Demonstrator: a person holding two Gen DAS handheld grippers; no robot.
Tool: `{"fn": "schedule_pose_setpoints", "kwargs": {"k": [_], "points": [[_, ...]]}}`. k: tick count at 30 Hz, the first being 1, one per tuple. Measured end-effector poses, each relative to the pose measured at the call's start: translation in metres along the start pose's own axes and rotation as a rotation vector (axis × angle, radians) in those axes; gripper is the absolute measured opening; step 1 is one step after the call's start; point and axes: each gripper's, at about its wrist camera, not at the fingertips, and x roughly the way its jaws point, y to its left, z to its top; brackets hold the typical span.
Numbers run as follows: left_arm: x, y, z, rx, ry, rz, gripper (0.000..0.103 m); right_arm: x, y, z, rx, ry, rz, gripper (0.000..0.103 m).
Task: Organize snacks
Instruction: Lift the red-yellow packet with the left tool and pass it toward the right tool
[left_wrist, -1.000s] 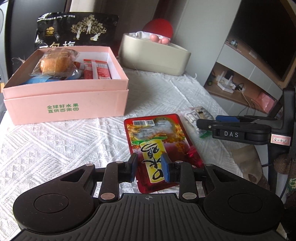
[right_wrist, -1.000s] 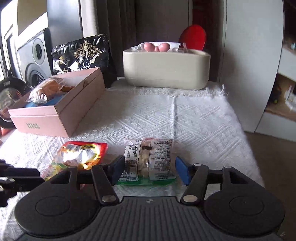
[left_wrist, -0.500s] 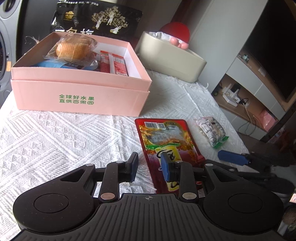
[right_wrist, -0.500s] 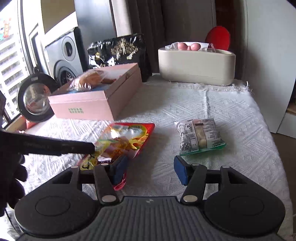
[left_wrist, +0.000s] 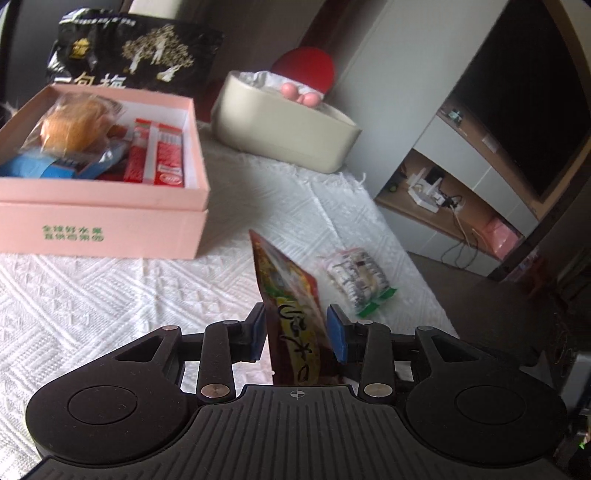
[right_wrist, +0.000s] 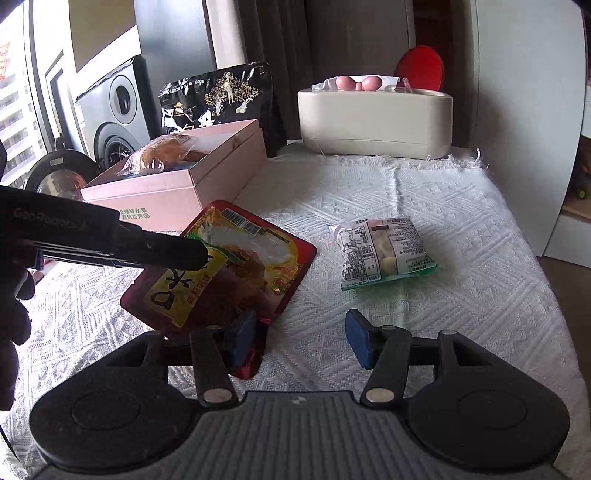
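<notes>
The left claw (left_wrist: 296, 334), clamped on the red pouch (left_wrist: 291, 295), has just lifted it off the bench (right_wrist: 424, 206), probably toward the pink box (left_wrist: 110, 221); right claw (right_wrist: 301, 338) stays apart, empty

Bare cloth (right_wrist: 461, 206) lies beyond the green packet (right_wrist: 384, 253), right of the pink box (right_wrist: 192, 184).

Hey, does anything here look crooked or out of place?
Only the red snack pouch: it is tilted up off the white tablecloth, between the left gripper's fingers. The small green-edged packet lies flat outside the pink box.
</notes>
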Motion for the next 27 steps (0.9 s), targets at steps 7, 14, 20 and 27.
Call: {"fn": "schedule_pose_setpoints", "kwargs": {"k": [7,14,20,27], "points": [[0.021,-0.035,0.004,0.122,0.011,0.004,0.039,-0.011,-0.020,-0.003,0.045,-0.014,-0.055,0.054],[0.046,-0.048,-0.005,0.202,0.041,0.053,0.038,-0.012,-0.033,-0.007,0.110,-0.026,-0.045,0.056],[0.052,-0.055,-0.014,0.308,0.055,0.127,0.031,-0.011,-0.032,-0.007,0.106,-0.031,-0.048,0.057],[0.044,-0.051,-0.017,0.308,0.051,0.110,0.030,-0.011,-0.031,-0.008,0.106,-0.033,-0.050,0.058]]}}
